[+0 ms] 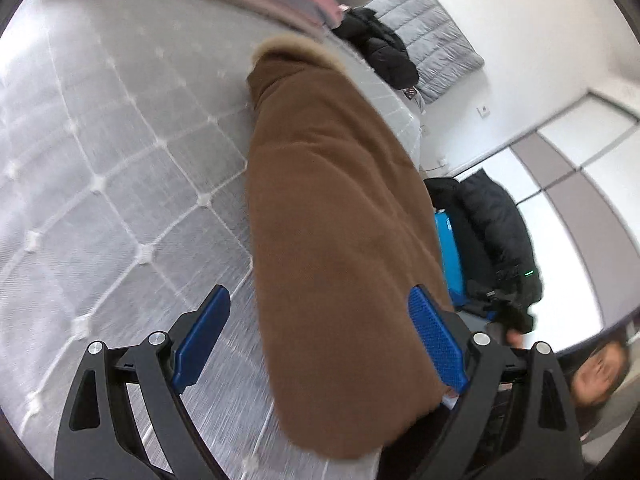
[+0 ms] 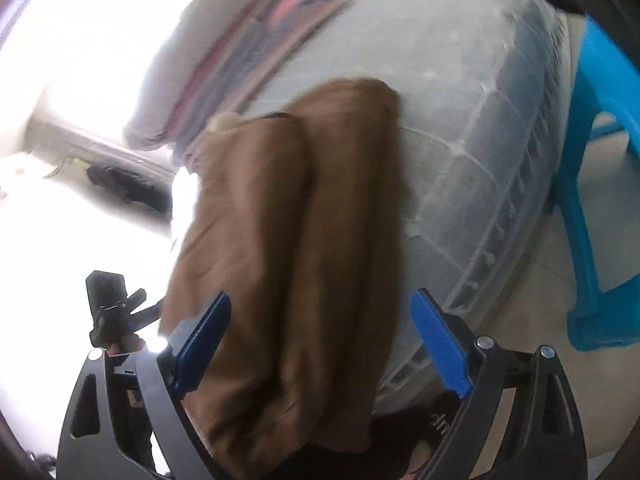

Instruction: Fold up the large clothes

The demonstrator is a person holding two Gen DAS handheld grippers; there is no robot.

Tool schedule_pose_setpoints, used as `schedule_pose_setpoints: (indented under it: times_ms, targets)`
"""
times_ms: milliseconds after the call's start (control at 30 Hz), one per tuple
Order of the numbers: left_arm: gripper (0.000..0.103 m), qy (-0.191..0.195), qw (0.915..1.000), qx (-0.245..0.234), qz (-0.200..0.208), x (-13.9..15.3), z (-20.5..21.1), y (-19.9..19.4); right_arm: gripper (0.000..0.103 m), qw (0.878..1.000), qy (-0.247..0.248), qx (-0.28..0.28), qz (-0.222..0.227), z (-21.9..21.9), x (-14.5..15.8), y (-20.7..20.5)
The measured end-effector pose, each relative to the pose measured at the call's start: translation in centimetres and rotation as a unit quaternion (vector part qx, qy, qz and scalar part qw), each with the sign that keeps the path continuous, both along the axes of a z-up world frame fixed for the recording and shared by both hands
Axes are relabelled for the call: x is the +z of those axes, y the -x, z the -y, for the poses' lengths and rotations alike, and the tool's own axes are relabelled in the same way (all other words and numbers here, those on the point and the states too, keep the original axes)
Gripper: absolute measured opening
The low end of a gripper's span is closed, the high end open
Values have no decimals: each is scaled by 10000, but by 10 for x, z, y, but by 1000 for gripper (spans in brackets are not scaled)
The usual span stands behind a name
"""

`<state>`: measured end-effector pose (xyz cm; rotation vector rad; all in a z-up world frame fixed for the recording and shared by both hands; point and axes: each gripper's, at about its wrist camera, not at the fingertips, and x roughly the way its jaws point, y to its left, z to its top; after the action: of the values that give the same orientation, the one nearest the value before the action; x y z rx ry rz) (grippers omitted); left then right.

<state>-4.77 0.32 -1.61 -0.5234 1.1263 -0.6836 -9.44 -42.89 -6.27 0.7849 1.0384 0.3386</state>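
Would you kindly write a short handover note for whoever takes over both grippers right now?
Left gripper: jaws open, holding nothing, with the brown coat between and beyond them.
Right gripper: jaws open, empty, over the same coat.
The coat lies on the quilted mattress, folded lengthwise into a long narrow strip, fur collar at the far end. A striped garment lies further up the mattress.
Done: the lengthwise folds, judging by the two parallel rolls in the right wrist view.
Left: probably folding the strip crosswise into a compact bundle.
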Motion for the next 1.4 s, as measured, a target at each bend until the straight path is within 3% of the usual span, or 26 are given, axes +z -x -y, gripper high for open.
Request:
schedule_pose_setpoints:
  times_ms: [100, 300, 467, 567, 667, 767, 967, 1033, 1100, 1167, 1267, 1400]
  targets:
    - [86, 364, 9986, 24, -394, -22, 7, -22, 88, 9987, -361, -194, -317, 14, -21, -34]
    - [88, 649, 9946, -120, -801, -53, 27, -52, 90, 9824, -1816, -113, -418, 11, -66, -40]
    - [93, 989, 9862, -411, -1263, -79, 55, -69, 97, 9778, -2048, 13, -441, 6, -77, -55]
    - [91, 542, 9905, -590, -1119, -73, 71, -68, 97, 9750, -2166, 352, -345, -4, -64, -64]
    - [71, -460, 9949, -785, -439, -51, 92, -55, 97, 9806, -1826, 537, -475, -19, -59, -77]
    - [56, -967, 9918, -828, 106, -30, 106, -38, 97, 9821, -1732, 671, -319, -36, -48, -90]
    - [49, -1270, 9868, -772, 642, 10, 104, -14, 97, 9731, -2033, 983, 455, -64, 2, -87]
    - [49, -1369, 9856, -750, 651, 21, 89, -8, 97, 9734, -1900, 1261, 227, -86, -1, -93]
    - [54, -1519, 9838, -877, 363, 11, 77, -14, 97, 9795, -1454, 1380, -192, -100, -19, -101]
    - [59, -1423, 9851, -938, -211, -16, 65, -28, 97, 9861, -1221, 1057, -398, -94, -36, -105]
    - [65, -703, 9940, -572, -611, -42, 34, -33, 97, 9824, -1765, 550, -270, -74, -47, -102]
    - [69, -428, 9963, -601, -451, -51, 36, -29, 97, 9758, -2091, 585, -244, -74, -52, -103]
